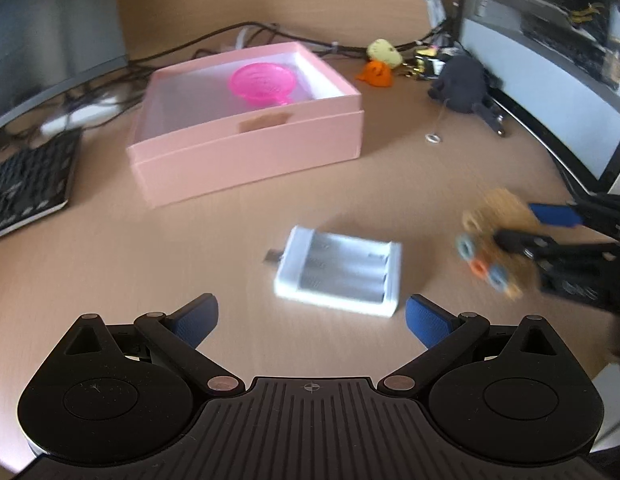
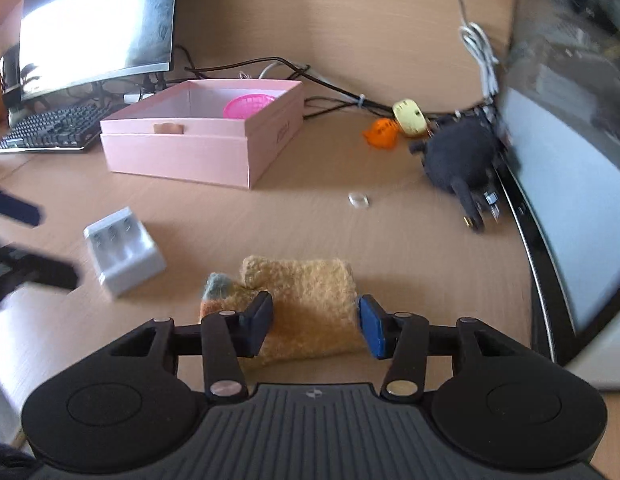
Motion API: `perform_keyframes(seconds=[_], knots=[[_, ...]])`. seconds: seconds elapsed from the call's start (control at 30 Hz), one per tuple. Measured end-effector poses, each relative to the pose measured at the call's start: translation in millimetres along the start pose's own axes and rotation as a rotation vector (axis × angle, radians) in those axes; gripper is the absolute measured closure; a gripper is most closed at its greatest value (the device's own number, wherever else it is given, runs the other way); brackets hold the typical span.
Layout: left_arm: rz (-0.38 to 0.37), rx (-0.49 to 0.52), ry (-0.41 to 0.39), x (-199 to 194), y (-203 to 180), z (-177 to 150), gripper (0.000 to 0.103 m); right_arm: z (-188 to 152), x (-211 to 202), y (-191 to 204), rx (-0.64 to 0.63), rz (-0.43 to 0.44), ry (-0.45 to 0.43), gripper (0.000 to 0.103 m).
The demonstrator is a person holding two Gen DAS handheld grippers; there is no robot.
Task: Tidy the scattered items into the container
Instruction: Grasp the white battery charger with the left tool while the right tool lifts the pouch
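While both grippers hang over the desk (image 2: 390,240), we see the pink box (image 2: 197,148) far-centre with a pink strainer (image 2: 247,106) already in it.
Clutter around: keyboard (image 2: 49,132) and monitor (image 2: 97,24) far left, cables (image 2: 334,92) behind the box, dark plush (image 2: 458,160), orange toy (image 2: 382,133), yellow toy (image 2: 408,122) and small clear ring (image 2: 358,200) far right by a second screen (image 2: 570,208). White battery charger (image 1: 338,276) lies flat just past our left gripper (image 1: 312,320), long axis left-right in that view, plug end left; jaws spread wide, nothing between them, path clear. Right gripper (image 2: 314,322) angles down, pads straddling the tan knit pouch (image 2: 305,304) across its width; we cannot tell whether they press it.
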State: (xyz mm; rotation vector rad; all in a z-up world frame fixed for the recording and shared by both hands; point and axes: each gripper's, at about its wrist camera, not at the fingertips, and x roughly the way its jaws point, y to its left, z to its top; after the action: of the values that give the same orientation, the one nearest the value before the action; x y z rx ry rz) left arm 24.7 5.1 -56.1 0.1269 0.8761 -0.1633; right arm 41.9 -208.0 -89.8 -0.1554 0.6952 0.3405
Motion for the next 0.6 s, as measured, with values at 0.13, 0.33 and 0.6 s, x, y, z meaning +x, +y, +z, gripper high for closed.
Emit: perform_keyframes(seconds=[0.13, 0.33, 0.6], knots=[[-0.022, 0.083, -0.007, 23, -7, 8, 0.001, -5, -7, -4, 0.027, -0.003, 0.015, 0.050], [-0.077, 0.134, -0.039, 36, -12, 10, 0.001, -6, -7, -5, 0.040, -0.031, 0.012, 0.039], [-0.065, 0.113, -0.054, 44, -5, 12, 0.001, -8, -9, -6, 0.043, -0.043, 0.013, 0.031]])
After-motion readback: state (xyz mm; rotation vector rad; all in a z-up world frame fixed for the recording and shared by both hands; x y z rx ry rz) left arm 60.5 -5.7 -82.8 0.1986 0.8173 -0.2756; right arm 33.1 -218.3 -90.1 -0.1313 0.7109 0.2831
